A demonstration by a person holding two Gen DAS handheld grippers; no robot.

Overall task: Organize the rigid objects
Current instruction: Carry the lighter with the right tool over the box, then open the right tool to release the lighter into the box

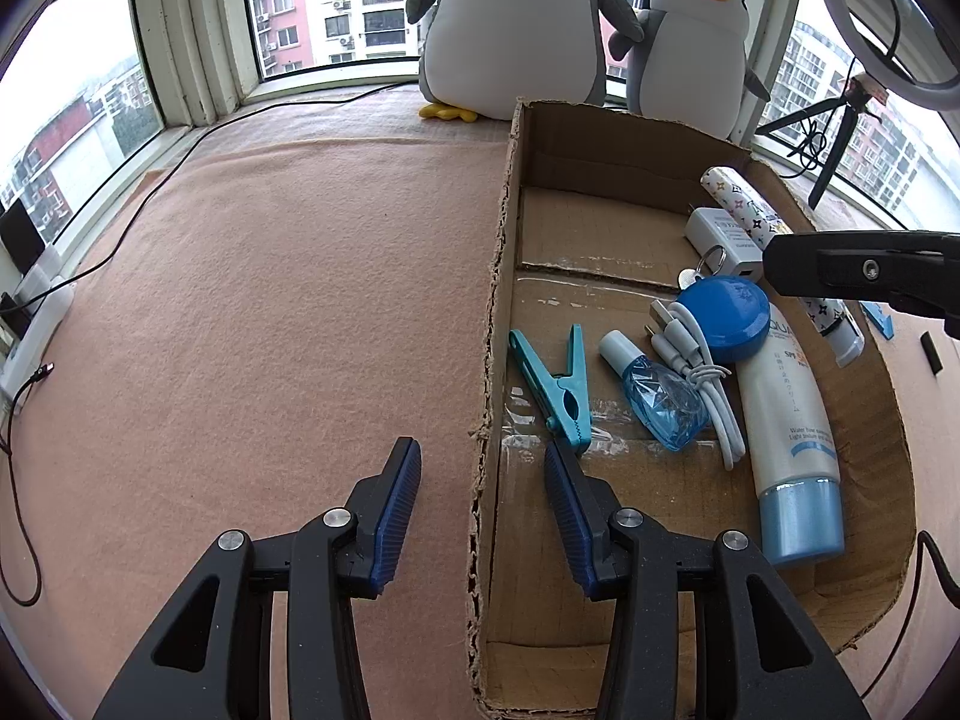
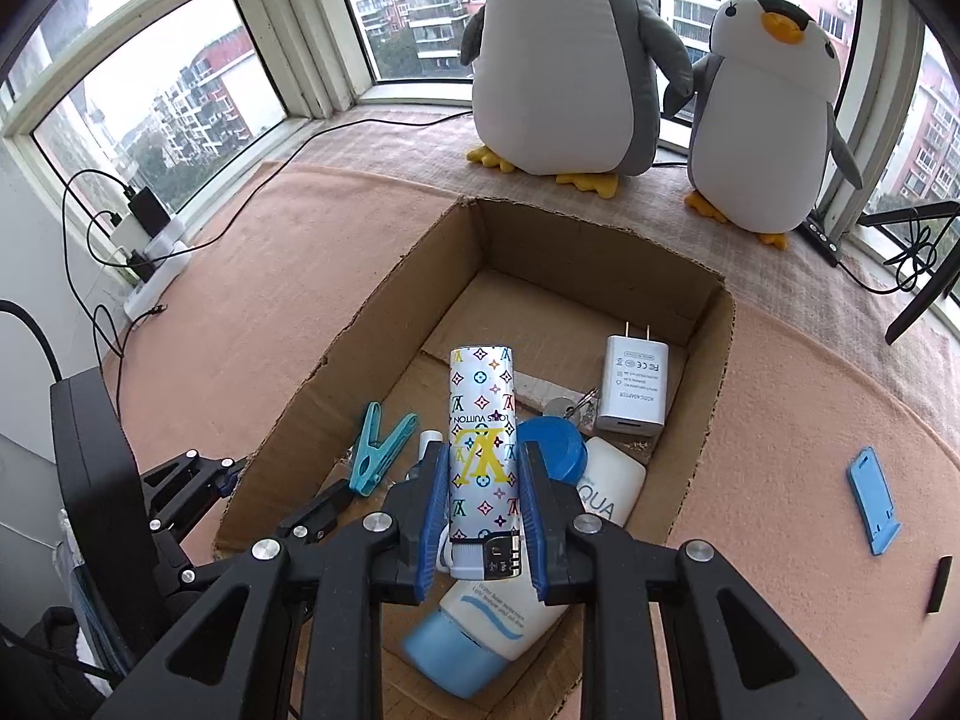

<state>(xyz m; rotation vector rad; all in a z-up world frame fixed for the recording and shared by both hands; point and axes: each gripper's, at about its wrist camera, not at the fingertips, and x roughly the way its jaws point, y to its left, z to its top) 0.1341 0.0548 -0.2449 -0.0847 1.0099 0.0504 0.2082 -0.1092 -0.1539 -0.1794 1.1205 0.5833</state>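
Right gripper: clamped on the patterned tube, blue pads pressed against both sides near its lower end. The tube points away from the camera, up over the box.
Patterned tube: white with coloured monogram print, held above the stuff in the cardboard box, not resting on the floor of it as far as I can see. In the left wrist view it pokes out past the right gripper's black body at the far right side of the box.
Left gripper: wide open, nothing in it. One finger sits over the pink blanket, the other over the inside of the box, so it straddles the box's left wall.
Box contents: teal clothespin near the left wall, small blue bottle next to it, coiled white USB cable lying over the bottle's right side, round blue case with a key ring, white charger plug farther back, and a big white sunscreen tube with a light blue cap along the right side.
Outside the box: a blue phone stand lying on the blanket to the right, well apart from the box.
Background: two plush penguins on the window ledge just behind the box.
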